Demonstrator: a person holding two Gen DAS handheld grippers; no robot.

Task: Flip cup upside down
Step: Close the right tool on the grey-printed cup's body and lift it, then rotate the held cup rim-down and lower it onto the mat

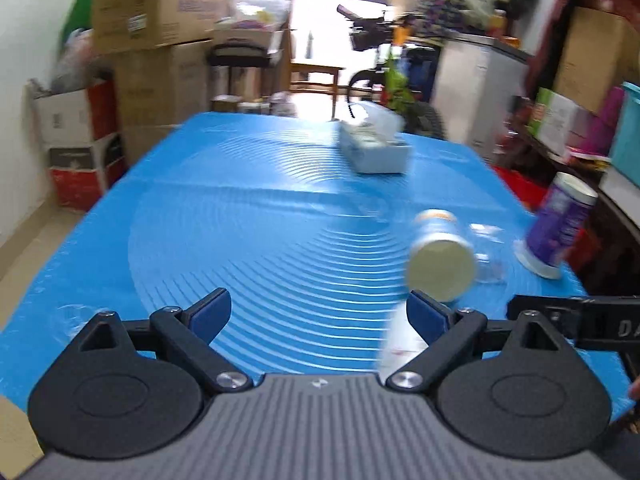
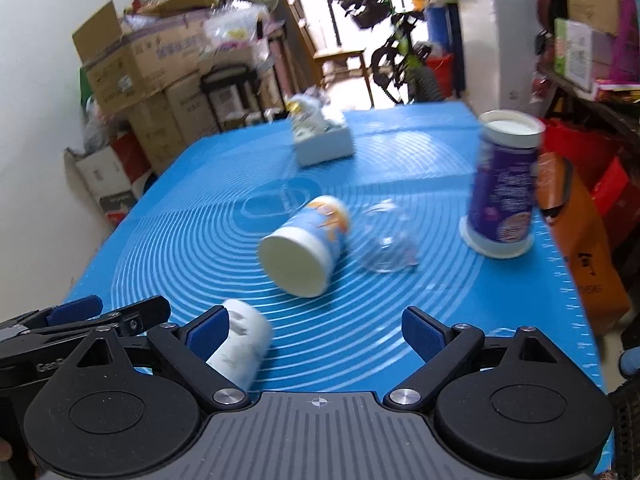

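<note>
A blue and white paper cup (image 2: 304, 242) lies on its side on the blue mat (image 2: 200, 220), its open mouth towards me; it also shows in the left wrist view (image 1: 442, 258). A clear glass cup (image 2: 386, 242) lies next to it on the right. A purple cup (image 2: 504, 184) stands upside down at the right. A white cup (image 2: 242, 346) lies on its side by my right gripper's left finger. My right gripper (image 2: 316, 332) is open and empty, short of the paper cup. My left gripper (image 1: 320, 314) is open and empty, left of the cups.
A white tissue box (image 2: 324, 140) stands at the far side of the mat. Cardboard boxes (image 1: 152, 12) stack up beyond the left edge. Shelves with boxes (image 1: 580, 80) run along the right. A bicycle (image 2: 400, 60) stands behind the table.
</note>
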